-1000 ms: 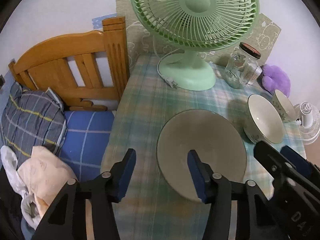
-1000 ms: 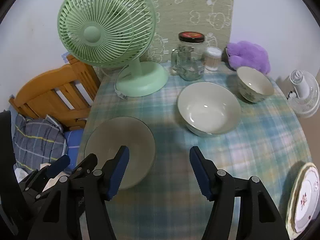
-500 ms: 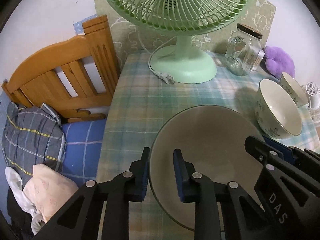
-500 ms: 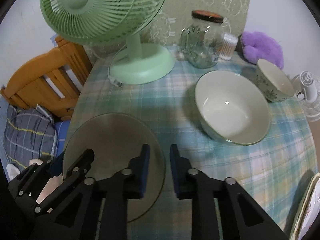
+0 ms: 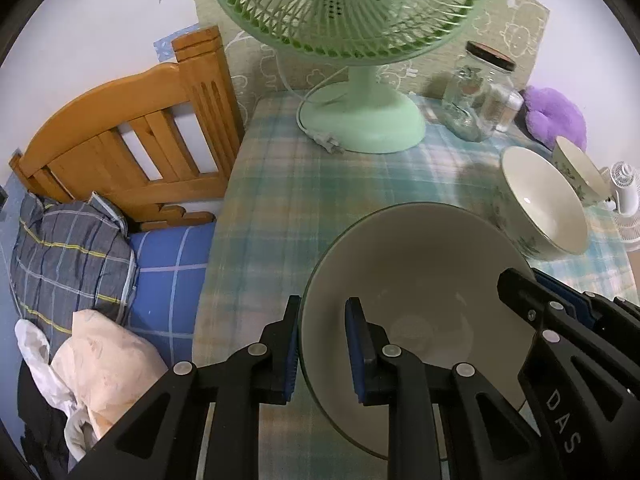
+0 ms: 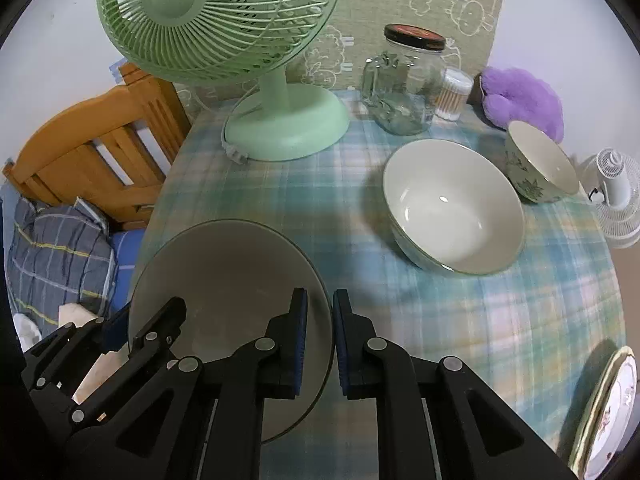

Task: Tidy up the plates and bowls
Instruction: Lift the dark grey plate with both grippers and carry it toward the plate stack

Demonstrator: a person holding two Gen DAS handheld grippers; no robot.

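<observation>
The surface, covered in a pale blue-green checked cloth, fills most of both views, with a wooden bed along its left side. A green fan stands at the far left of the surface, its unplugged cord lying by its base. In front of it, at the near left, sits a big grey-green dish with a shallow hollow. Both tongs pinch its rim from opposite sides. The left tongs grip the left rim, one pad outside and one pad inside. The right tongs grip the right rim the same way, pads pressed close with only the rim between them. To the right of the dish, a large white bowl stands on the cloth, apart from it. Just beyond that bowl, further right, is a smaller bowl with a leaf pattern. A patterned plate shows at the near right edge. A glass jar with a dark lid stands at the far side beside the fan's base, and a purple plush toy lies to its right.
</observation>
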